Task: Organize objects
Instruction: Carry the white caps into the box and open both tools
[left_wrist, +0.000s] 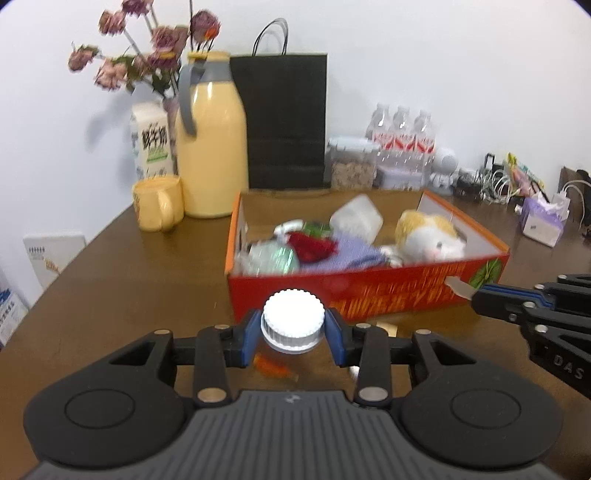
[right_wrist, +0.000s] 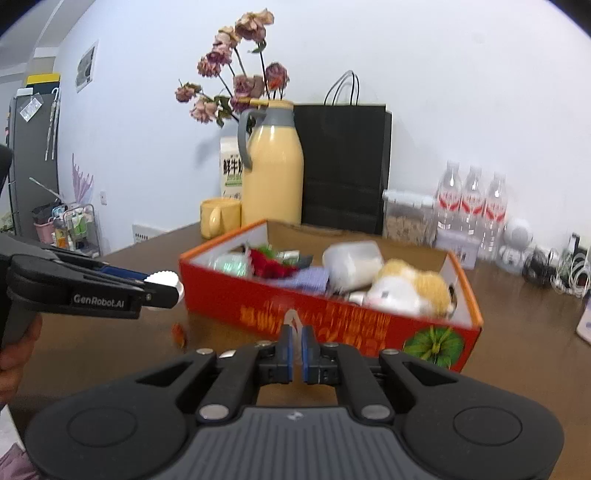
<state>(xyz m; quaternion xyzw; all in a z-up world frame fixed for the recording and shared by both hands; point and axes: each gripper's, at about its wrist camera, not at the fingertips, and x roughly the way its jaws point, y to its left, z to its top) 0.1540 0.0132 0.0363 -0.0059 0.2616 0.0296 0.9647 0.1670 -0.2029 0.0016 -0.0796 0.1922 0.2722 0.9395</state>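
The left tool (left_wrist: 293, 334) grips a white-capped bottle (left_wrist: 293, 319) by its neck, cap toward the lens, at lower centre of its frame, just short of the red cardboard box (left_wrist: 354, 295) on the table (left_wrist: 122, 273). The box lies straight ahead, long side across. The right tool (right_wrist: 297, 345) is clamped on a thin pale scrap (right_wrist: 291, 319). Free room shows in the box's middle.

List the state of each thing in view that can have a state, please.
Left gripper: shut on white ribbed bottle cap.
Right gripper: shut on a thin pale piece.
Red cardboard box: open, filled with items.
Yellow thermos jug: upright, lid on.
Yellow mug: upright.
Black paper bag: standing.
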